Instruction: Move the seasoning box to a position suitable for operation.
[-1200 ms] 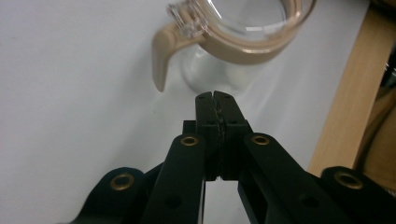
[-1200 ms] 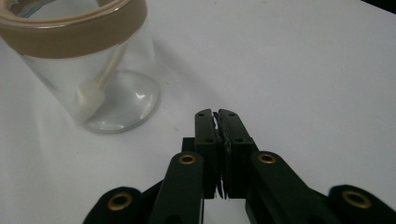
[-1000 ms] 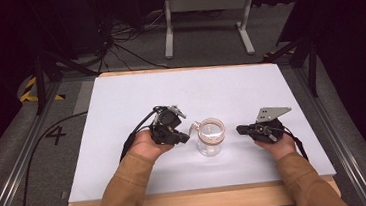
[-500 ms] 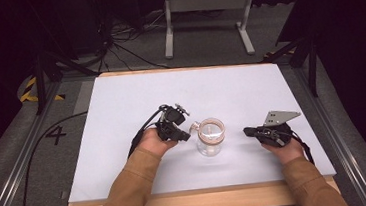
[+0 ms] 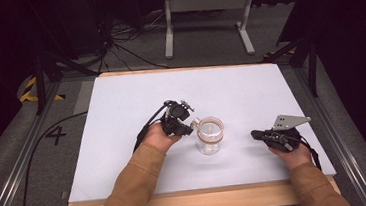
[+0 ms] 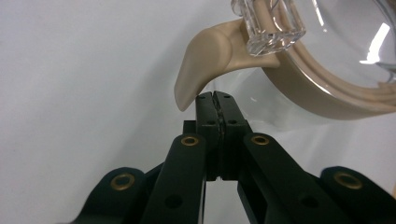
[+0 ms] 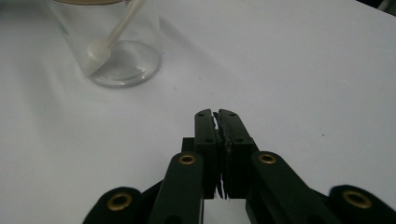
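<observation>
A clear glass jar (image 5: 209, 140) with a tan rubber-ringed lid stands on the white table (image 5: 121, 103). My left gripper (image 5: 192, 126) is shut on nothing, its tips right at the jar's left side. In the left gripper view the shut left gripper (image 6: 215, 96) sits just under the seal's beige pull tab (image 6: 198, 70), below the clear hinge block (image 6: 273, 23). My right gripper (image 5: 255, 135) lies to the right of the jar, apart from it, shut and empty. In the right gripper view the right gripper (image 7: 217, 115) points toward the jar (image 7: 116, 51), with a pale beige piece (image 7: 100, 50) showing through its glass.
The wooden front edge (image 5: 204, 199) of the table runs below both forearms. Black cables (image 5: 30, 161) and a metal stand (image 5: 208, 10) are on the floor beyond and beside the table. Dark rails (image 5: 339, 134) flank the table.
My left gripper has shifted right, up to the jar's rim. My right gripper has drifted right and toward the near edge, away from the jar. The jar has not moved.
</observation>
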The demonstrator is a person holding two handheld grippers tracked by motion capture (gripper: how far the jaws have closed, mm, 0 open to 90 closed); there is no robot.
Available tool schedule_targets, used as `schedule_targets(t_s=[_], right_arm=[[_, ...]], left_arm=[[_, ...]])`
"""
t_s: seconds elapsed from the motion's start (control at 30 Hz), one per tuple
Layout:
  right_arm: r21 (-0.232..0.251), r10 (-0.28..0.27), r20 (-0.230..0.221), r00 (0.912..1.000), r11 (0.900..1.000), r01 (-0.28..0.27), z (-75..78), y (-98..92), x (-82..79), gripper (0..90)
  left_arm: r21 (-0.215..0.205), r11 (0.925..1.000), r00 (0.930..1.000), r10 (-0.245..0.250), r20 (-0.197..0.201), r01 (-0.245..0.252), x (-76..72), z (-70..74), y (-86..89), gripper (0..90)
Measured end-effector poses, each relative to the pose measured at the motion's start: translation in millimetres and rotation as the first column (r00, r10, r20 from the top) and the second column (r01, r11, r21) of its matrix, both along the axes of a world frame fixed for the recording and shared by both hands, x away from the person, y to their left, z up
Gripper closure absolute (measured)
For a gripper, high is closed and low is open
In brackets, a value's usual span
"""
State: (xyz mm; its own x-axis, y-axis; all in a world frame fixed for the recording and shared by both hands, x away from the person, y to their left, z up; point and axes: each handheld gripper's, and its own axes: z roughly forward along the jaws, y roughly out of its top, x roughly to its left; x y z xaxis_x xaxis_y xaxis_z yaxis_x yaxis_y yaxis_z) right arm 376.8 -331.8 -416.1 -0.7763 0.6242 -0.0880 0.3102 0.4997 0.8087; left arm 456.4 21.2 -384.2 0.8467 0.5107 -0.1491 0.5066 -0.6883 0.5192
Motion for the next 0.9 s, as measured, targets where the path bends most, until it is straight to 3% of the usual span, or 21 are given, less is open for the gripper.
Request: schedule_targets(t_s=[0.2,0.3,0.5,0.63,0.7,0.77,0.9], right_arm=[[0.018,-0.008,-0.012,0.9999,1.000,0.008,-0.1,-1.2,-3.0,87.5],[0.030,-0.003,-0.020,0.9998,1.000,0.004,0.6,0.8,-1.8,87.8],[0.041,0.033,-0.034,0.9989,0.999,-0.032,8.3,23.2,3.5,88.6],[0.013,0.098,-0.040,0.9944,0.995,-0.097,14.3,55.0,12.2,88.6],[0.021,0.116,-0.056,0.9917,0.993,-0.115,14.0,66.6,18.7,88.1],[0.049,0.115,-0.089,0.9894,0.993,-0.111,11.6,72.9,26.4,88.6],[0.029,0.102,-0.122,0.9872,0.995,-0.099,1.9,83.0,41.5,89.1]], left_arm=[[-0.027,0.9996,0.9995,-0.008,0.031,0.009,3.2,-3.8,-1.3,89.7],[-0.033,0.9994,0.9997,-0.010,0.025,0.011,2.5,-2.4,1.0,89.7],[-0.057,0.9982,0.9993,-0.018,0.033,0.020,-8.2,3.7,15.4,88.7],[-0.061,0.9981,0.9989,0.017,0.043,-0.015,-20.9,6.3,33.5,88.7],[-0.064,0.9970,0.9981,0.045,0.042,-0.042,-26.1,7.6,44.2,88.7],[-0.078,0.9950,0.9969,0.066,0.044,-0.062,-29.6,8.4,54.5,88.3],[-0.085,0.9912,0.9938,0.105,0.036,-0.102,-35.2,7.2,68.1,86.2]])
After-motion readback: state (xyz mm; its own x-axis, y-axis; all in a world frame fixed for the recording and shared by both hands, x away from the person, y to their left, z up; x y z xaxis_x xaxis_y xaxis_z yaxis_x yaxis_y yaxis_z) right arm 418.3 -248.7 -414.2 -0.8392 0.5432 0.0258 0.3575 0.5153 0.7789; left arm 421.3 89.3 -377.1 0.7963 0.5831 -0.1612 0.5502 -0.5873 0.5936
